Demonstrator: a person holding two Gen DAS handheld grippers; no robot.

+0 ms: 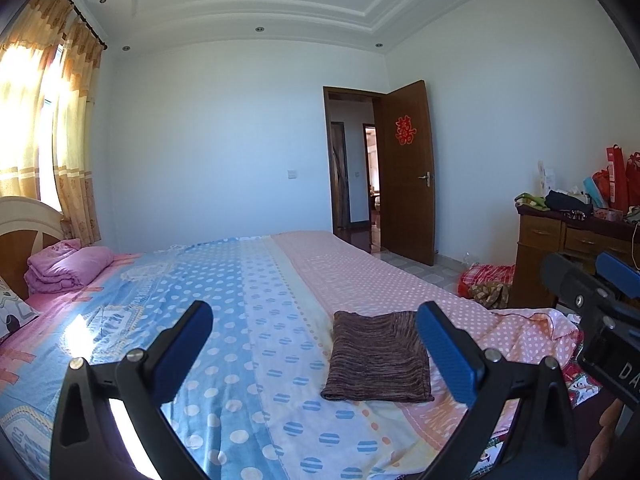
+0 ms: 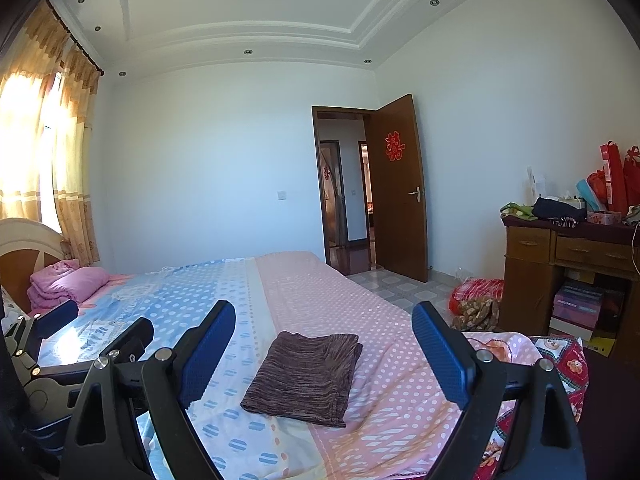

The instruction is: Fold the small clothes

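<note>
- I see my left hand-held gripper (image 1: 314,344) raised above the bed (image 1: 248,280), its two blue fingers spread wide apart and holding nothing.
- My right hand-held gripper (image 2: 324,344) is likewise above the bed, fingers wide apart and empty.
- In the left wrist view the right hand-held gripper shows at the far right edge; in the right wrist view the left one shows at the lower left, so the two sit side by side, apart from each other.
- The cloth (image 2: 304,378), a brown striped knit piece, lies folded into a flat rectangle on the bed, on the pink dotted part of the sheet near the near edge.
- From the right wrist view the cloth sits between my fingers in the frame, though neither finger touches it; from the left wrist view it lies toward my right finger.
- A pink quilt (image 1: 68,268) is bundled at the far left by the headboard (image 1: 24,224).
- Curtains (image 1: 76,132) hang at the left, lit from behind.
- A brown door (image 2: 396,188) stands open at the far wall, with a red paper cutting on it.
- A wooden counter (image 2: 560,256) with drawers at the right carries clothes and red bags.
</note>
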